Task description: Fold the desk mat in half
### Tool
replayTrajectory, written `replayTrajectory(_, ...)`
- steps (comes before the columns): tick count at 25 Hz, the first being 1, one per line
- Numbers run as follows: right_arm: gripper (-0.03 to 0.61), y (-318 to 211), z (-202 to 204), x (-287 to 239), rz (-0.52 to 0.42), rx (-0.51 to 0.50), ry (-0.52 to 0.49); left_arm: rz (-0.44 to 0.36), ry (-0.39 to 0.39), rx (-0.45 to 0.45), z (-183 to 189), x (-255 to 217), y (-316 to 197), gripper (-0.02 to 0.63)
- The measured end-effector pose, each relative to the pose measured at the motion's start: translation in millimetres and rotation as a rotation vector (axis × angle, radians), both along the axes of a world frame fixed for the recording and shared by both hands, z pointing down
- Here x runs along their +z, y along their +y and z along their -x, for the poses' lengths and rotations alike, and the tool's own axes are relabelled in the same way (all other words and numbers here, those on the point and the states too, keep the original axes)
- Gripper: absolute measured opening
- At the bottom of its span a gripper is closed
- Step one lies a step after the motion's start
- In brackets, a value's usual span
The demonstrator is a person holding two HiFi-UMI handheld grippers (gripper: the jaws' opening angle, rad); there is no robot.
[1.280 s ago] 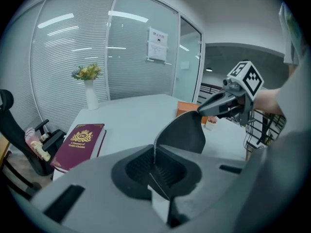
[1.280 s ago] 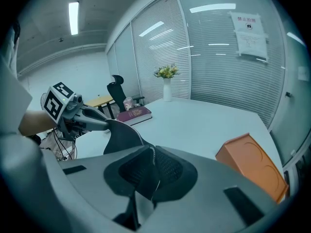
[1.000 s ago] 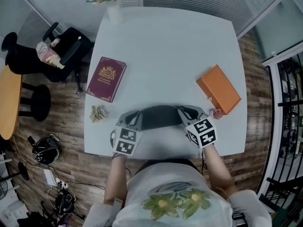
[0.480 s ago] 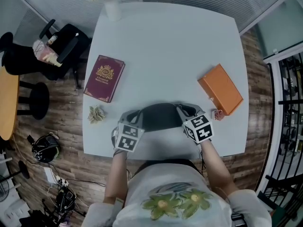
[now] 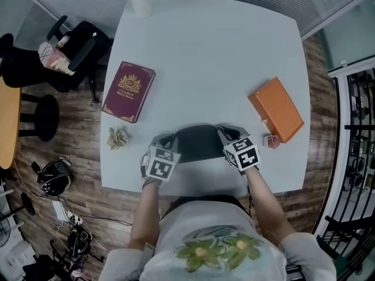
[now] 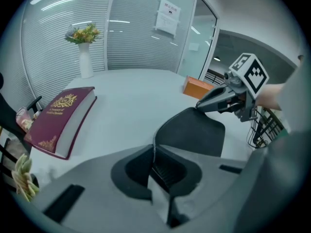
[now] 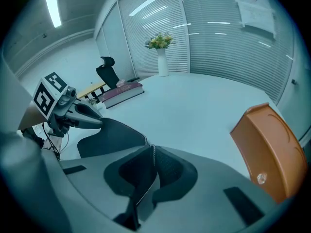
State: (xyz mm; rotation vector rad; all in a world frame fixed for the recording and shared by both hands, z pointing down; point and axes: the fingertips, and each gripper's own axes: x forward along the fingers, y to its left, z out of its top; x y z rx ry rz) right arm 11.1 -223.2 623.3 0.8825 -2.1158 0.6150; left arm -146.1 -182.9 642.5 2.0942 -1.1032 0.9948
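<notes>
The dark grey desk mat [image 5: 196, 142] hangs curved between my two grippers, above the near part of the white table [image 5: 211, 57]. My left gripper [image 5: 170, 141] is shut on the mat's left end, which runs as a thin edge between its jaws [image 6: 154, 149]. My right gripper [image 5: 223, 135] is shut on the right end [image 7: 152, 149]. In the left gripper view the mat [image 6: 192, 132] arcs across to the right gripper [image 6: 226, 97]. In the right gripper view the mat [image 7: 109, 136] reaches the left gripper [image 7: 73, 113].
A maroon book [image 5: 128, 92] lies at the table's left and an orange case [image 5: 276, 110] at its right, with a small reddish object [image 5: 270, 141] beside the case. A paper flower [image 5: 118, 137] sits at the left edge and a vase [image 5: 139, 2] at the far edge. A black chair [image 5: 70, 51] stands off the left side.
Both grippers have moved a little away from the table's near edge, still holding the mat, and have come slightly closer together. The mat bows more between them.
</notes>
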Motion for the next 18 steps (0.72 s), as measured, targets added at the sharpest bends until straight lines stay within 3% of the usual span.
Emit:
replayTrajectory(11,0.046,-0.8,0.7,33.1,0.052,-0.018,0.054,0.078,-0.031,-0.017,2.2,24.1,5.2,0.017)
replayTrajectory(18,0.043,-1.2,-1.1,37.7,0.079,0.001,0.036,0.091,0.02,-0.065,3.9,23.8,4.3,0.02)
